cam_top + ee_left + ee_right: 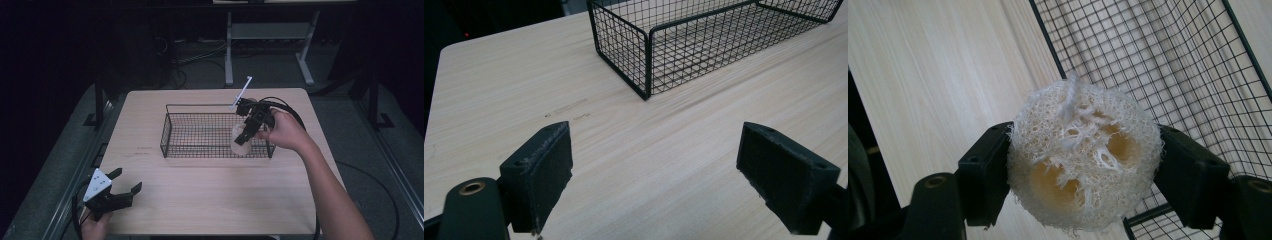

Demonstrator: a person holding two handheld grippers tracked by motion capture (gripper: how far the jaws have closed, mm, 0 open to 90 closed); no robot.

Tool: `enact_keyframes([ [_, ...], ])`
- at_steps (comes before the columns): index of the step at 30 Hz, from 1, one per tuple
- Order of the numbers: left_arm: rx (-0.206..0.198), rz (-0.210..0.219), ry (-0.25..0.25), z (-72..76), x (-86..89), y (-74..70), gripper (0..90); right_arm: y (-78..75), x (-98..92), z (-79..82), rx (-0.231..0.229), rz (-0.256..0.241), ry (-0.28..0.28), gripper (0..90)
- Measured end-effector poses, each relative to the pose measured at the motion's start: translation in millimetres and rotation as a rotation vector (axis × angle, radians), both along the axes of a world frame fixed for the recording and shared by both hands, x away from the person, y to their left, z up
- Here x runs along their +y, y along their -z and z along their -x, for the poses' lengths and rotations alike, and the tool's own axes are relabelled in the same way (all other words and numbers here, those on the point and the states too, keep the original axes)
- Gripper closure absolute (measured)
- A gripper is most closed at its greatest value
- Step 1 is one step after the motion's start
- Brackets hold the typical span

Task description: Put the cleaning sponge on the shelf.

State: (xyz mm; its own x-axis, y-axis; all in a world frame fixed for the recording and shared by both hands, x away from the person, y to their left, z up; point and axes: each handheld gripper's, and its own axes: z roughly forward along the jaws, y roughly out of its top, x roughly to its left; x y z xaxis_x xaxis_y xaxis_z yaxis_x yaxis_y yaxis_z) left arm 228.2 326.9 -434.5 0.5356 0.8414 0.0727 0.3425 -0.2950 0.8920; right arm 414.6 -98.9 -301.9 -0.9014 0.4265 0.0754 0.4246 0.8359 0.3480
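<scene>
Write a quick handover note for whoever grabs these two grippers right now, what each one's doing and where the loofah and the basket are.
Right gripper: shut on the loofah sponge, held over the near right corner of the wire basket.
Left gripper: open, holding nothing, low over the wooden table at its near left corner.
Done: the sponge is gripped and brought to the basket.
Left: probably lower the sponge into the basket, let go and pull the gripper clear.

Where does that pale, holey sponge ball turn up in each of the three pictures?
High view: loofah sponge right of centre, at the wire basket's right end.
Left gripper view: not in it.
Right gripper view: centre, clamped in the right hand-held gripper.
Shared landmark: the basket.
</scene>
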Motion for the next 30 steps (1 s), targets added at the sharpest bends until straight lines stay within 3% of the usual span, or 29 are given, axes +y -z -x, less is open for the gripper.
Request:
enact_keyframes([
  [19, -0.001, -0.001, 0.002, -0.6, 0.6, -0.2, 13.9, -5.4, 2.8, -32.0, 0.008, 0.018, 0.053, 27.8],
  [30, 0.004, -0.004, 0.007, -0.8, 0.2, -0.4, 14.0, 2.4, 4.5, -51.0, 0.005, 0.012, 0.093, 27.7],
])
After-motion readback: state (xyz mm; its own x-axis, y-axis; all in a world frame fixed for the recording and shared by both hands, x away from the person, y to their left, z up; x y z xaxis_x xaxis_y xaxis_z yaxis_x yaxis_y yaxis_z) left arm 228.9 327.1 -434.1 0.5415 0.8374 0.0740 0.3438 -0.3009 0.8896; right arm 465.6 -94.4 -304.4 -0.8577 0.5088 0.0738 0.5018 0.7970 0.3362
